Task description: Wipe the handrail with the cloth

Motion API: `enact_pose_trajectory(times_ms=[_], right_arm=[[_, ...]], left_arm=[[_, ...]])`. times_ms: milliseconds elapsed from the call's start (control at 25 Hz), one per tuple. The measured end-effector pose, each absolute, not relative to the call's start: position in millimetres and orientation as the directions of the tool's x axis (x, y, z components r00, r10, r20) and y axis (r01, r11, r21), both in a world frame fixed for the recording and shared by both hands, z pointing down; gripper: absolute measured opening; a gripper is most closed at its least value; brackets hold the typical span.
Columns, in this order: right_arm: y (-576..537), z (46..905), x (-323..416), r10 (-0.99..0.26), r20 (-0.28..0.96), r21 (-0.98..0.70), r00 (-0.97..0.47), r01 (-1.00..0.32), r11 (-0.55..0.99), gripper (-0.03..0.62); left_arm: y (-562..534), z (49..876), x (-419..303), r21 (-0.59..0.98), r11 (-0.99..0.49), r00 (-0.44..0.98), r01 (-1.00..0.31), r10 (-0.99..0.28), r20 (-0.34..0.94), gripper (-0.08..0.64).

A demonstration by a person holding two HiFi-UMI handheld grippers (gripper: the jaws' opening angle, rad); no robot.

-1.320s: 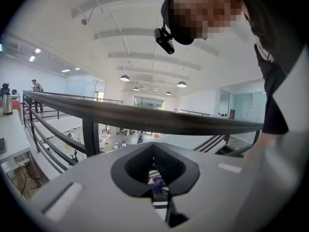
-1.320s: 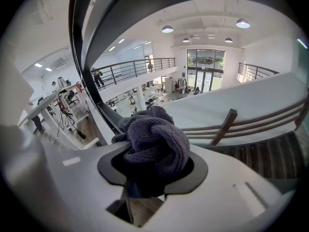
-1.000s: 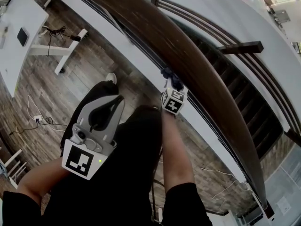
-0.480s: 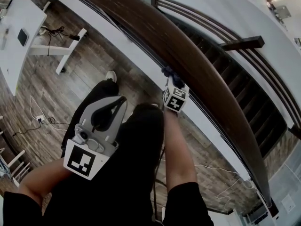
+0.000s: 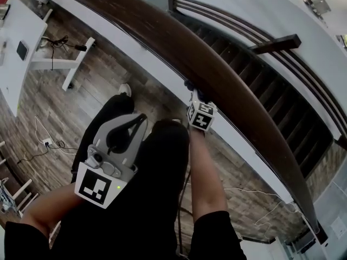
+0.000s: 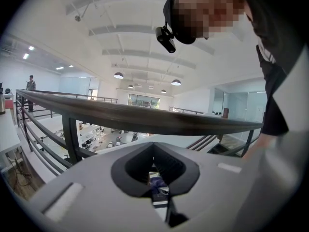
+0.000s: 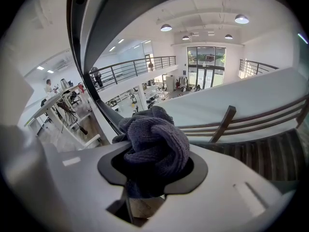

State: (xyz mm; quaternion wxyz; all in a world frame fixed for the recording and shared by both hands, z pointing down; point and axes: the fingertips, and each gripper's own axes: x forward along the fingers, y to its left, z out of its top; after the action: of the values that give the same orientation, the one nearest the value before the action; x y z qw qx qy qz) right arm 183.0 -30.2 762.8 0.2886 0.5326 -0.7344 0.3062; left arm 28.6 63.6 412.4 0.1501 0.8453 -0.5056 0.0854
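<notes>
Right tool (image 5: 194, 92) has edged along the handrail (image 5: 227, 77), forearm (image 5: 201, 167) outstretched, jaws clamped on the bunched cloth (image 7: 155, 141) at the handrail's near edge; left tool (image 5: 139, 118) closed, empty.

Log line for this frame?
right tool: shut on cloth | cloth: at handrail near edge | left tool: shut, empty, off handrail

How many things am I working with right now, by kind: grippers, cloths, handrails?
Grey two-jaw grippers: 2 (left gripper, right gripper)
Dark blue-grey knitted cloth: 1
Dark brown wooden handrail: 1
Total: 4
</notes>
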Motion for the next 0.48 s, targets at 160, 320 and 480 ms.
enact_pose_trajectory(times_ms=[160, 320, 480], right_arm=[[-26, 763, 189, -0.605, 0.755, -0.146, -0.253, -0.964, 0.22, 0.156], [-19, 764, 201, -0.605, 0.762, -0.138, -0.234, -0.97, 0.2, 0.156], [-14, 765, 213, -0.608, 0.765, -0.127, -0.211, -0.976, 0.178, 0.158]], left_arm=[[61, 411, 30, 0.169, -0.45, 0.481, -0.877, -0.826, 0.294, 0.0], [60, 411, 34, 0.175, -0.463, 0.495, -0.869, -0.817, 0.296, 0.0], [57, 410, 35, 0.176, -0.481, 0.512, -0.859, -0.805, 0.299, 0.0]])
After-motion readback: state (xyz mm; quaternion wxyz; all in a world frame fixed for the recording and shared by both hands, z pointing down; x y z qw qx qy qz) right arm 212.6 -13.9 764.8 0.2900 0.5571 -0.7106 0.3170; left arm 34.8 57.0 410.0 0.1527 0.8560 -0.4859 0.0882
